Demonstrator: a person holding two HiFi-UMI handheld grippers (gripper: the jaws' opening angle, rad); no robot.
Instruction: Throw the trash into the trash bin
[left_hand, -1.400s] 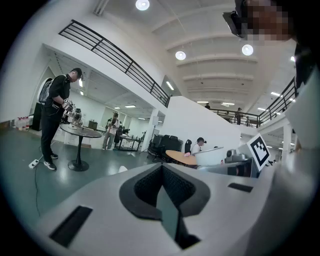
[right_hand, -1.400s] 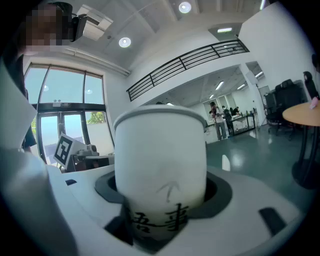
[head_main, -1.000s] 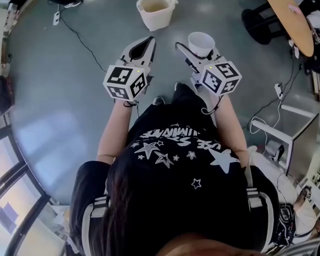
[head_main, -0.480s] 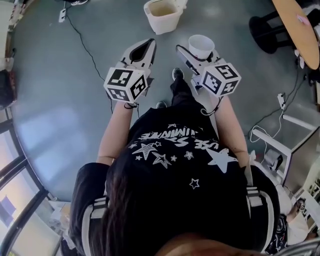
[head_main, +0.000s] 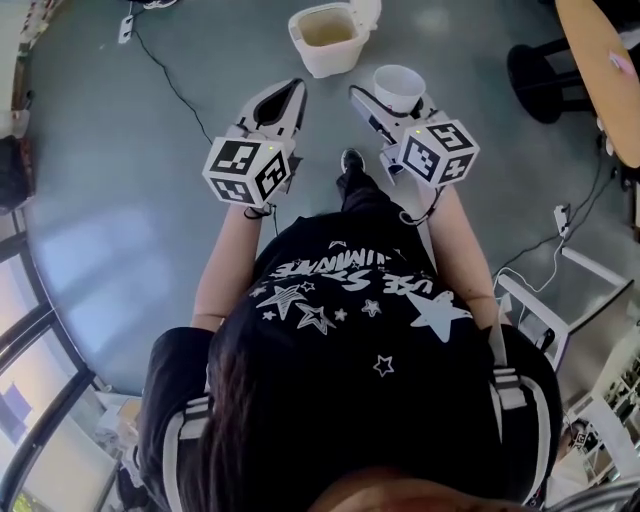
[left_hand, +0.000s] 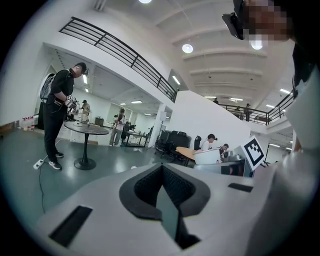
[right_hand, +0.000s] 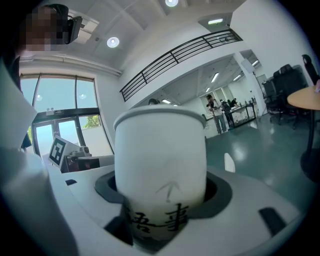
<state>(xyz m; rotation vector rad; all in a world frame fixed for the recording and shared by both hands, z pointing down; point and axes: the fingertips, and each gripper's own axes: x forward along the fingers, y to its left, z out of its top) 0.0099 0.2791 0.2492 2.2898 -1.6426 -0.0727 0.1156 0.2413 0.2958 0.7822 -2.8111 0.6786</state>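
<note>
So the trash here is a white paper cup (right_hand: 160, 160): smooth, round, rolled rim, black printed characters low on its side. It's upright and pinched in the right tool (head_main: 400, 105), whose jaws are spread wide and press on the cup's lower half from both sides.

The left tool (left_hand: 162, 187) has nothing in it. Its dark, ribbed pads are pressed together into a V.

The trash bin (head_main: 300, 40) is a cream plastic tub, squarish with rounded corners, open on top, with a brownish inside. It sits on the glossy grey-green floor (head_main: 150, 200) just ahead of both tools. The cup is near its right rim but not over it.

There's bare floor all around, apart from a black cable (head_main: 165, 75) trailing off to the left.
</note>
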